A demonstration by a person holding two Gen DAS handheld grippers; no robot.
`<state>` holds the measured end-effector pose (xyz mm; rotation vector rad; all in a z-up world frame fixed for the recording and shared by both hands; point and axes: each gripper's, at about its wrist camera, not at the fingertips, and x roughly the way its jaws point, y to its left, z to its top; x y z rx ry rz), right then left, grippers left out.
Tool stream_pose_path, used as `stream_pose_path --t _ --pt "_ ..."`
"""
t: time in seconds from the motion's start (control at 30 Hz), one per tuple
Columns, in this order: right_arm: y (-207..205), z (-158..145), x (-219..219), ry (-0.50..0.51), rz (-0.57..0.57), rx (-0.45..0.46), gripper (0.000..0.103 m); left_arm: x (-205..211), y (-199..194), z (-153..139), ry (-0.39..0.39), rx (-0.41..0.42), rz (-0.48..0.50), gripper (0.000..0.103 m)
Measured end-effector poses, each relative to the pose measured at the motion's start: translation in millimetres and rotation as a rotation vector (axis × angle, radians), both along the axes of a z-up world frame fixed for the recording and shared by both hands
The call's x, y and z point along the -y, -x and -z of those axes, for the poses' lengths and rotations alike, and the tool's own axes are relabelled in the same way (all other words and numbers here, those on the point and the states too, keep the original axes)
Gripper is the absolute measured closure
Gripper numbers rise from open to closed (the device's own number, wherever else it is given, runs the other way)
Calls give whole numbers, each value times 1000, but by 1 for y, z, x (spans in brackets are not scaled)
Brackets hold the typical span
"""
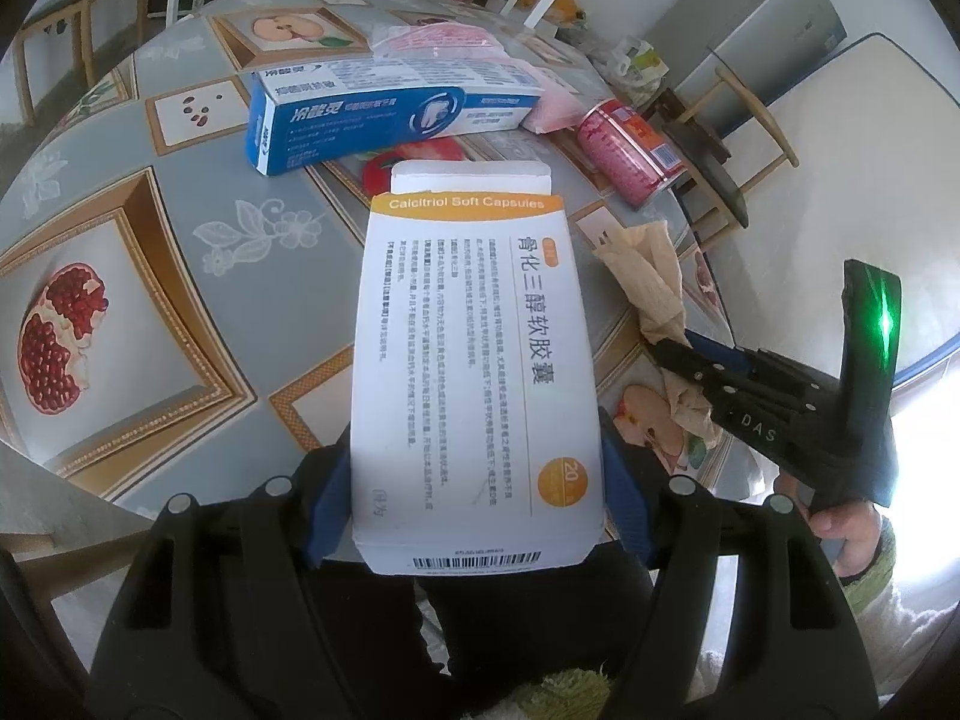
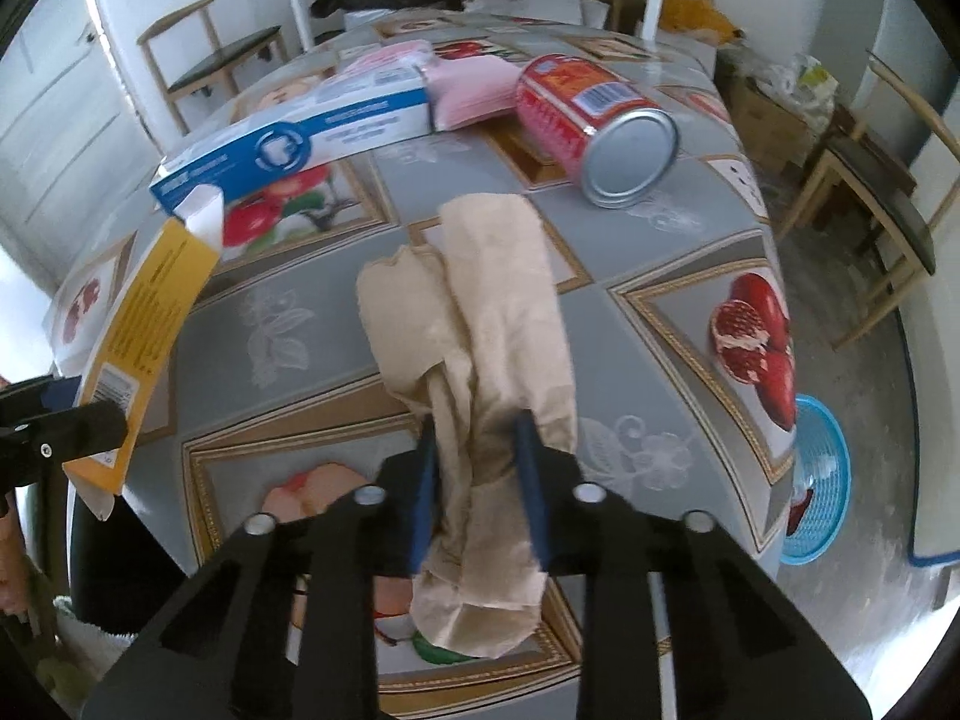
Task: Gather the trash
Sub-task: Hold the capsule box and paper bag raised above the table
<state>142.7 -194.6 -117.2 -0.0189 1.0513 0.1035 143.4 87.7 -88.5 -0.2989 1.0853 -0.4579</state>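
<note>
My left gripper (image 1: 477, 498) is shut on a white and orange medicine box (image 1: 474, 372), held above the table; the box also shows at the left of the right wrist view (image 2: 144, 324). My right gripper (image 2: 477, 480) is shut on a crumpled beige paper towel (image 2: 480, 312), held over the table; the towel (image 1: 648, 276) and the right gripper (image 1: 690, 360) show at the right of the left wrist view. On the table lie a blue toothpaste box (image 1: 360, 114), a red can on its side (image 2: 594, 120) and a pink packet (image 2: 468, 84).
The table has a grey fruit-patterned cloth (image 2: 288, 324). A blue plastic basket (image 2: 822, 474) stands on the floor to the right. Wooden chairs (image 2: 882, 198) stand around the table. The can (image 1: 624, 150) lies near the table's right edge.
</note>
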Motion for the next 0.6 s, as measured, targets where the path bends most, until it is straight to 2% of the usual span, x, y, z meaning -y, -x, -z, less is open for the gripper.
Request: stream_pose_path --t 0.2,0.3,0.4,0.6 --pt "-1 2 5 -23 14 12 89 -3 -9 -2 13 -21 -29 29" --pt "1 2 5 -27 11 19 89 -1 -17 -6 -11 -14 -38 25" --pt "2 2 7 -38 8 22 89 9 -26 -8 -56 -12 -24 24" --pt "3 2 8 -45 -2 32 89 34 -50 -8 -202 -3 49 23"
